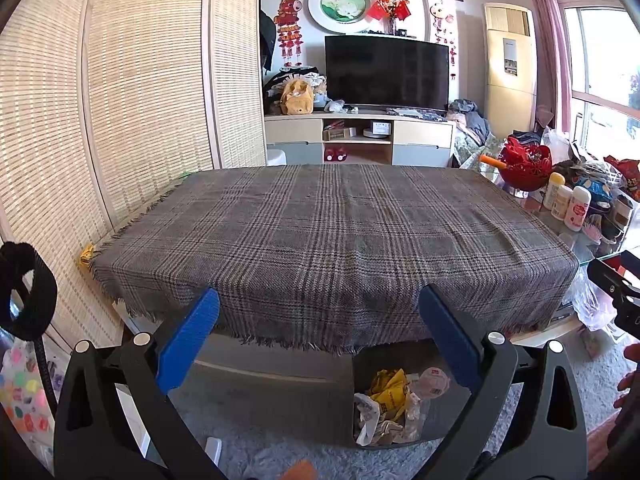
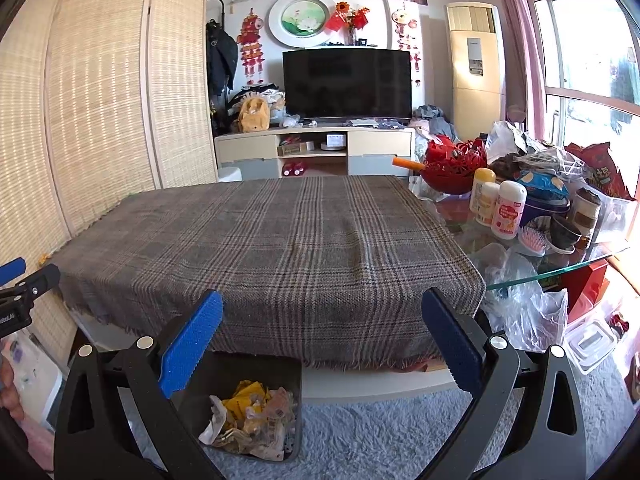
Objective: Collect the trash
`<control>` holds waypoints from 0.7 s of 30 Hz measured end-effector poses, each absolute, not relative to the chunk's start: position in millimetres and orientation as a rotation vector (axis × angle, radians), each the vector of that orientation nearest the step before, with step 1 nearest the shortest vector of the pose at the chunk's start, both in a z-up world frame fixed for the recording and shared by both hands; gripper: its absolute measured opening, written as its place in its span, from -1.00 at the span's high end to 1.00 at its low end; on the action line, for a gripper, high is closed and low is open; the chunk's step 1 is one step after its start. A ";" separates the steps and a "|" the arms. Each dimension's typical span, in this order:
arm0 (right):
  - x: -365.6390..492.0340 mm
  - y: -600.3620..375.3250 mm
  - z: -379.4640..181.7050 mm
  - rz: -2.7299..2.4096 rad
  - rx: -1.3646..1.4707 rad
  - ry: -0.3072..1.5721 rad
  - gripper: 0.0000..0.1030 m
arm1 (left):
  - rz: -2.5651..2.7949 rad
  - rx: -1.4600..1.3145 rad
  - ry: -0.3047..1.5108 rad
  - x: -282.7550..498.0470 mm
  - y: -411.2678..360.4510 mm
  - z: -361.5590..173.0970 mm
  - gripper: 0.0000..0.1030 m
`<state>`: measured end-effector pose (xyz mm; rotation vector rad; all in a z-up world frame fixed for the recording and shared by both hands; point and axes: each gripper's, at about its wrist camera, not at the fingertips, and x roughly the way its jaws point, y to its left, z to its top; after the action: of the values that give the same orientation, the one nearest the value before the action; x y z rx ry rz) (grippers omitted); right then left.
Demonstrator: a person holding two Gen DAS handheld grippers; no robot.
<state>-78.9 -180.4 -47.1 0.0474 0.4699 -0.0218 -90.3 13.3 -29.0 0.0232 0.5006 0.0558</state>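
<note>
A dark bin (image 1: 362, 364) (image 2: 208, 376) stands on the floor at the table's near edge, holding crumpled trash (image 1: 394, 400) (image 2: 256, 416): yellow wrappers, white paper and clear plastic. The table wears a grey plaid cloth (image 1: 328, 232) (image 2: 272, 240) with nothing lying on it. My left gripper (image 1: 320, 320) is open and empty, above the near edge with the bin below its right finger. My right gripper (image 2: 322, 320) is open and empty, with the bin below its left finger. Each gripper's tip shows in the other's view: the right one at the right edge (image 1: 616, 284), the left one at the left edge (image 2: 24, 280).
A glass table (image 2: 560, 268) on the right is crowded with bottles (image 2: 508, 208), a red basket (image 2: 452, 164), snack bags and bowls. Plastic bags (image 2: 524, 304) hang below it. A bamboo screen (image 1: 120, 120) stands left. A TV cabinet (image 1: 360, 136) is behind. Grey carpet (image 2: 380, 432) covers the floor.
</note>
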 end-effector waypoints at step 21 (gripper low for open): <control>-78.5 -183.9 -47.7 -0.028 0.060 0.477 -0.94 | 0.036 0.046 0.495 -91.2 0.4 -30.4 -0.84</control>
<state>-78.5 -183.9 -47.7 0.0601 0.4773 -0.0278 -91.2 0.3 -30.4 0.0461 0.4955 0.0364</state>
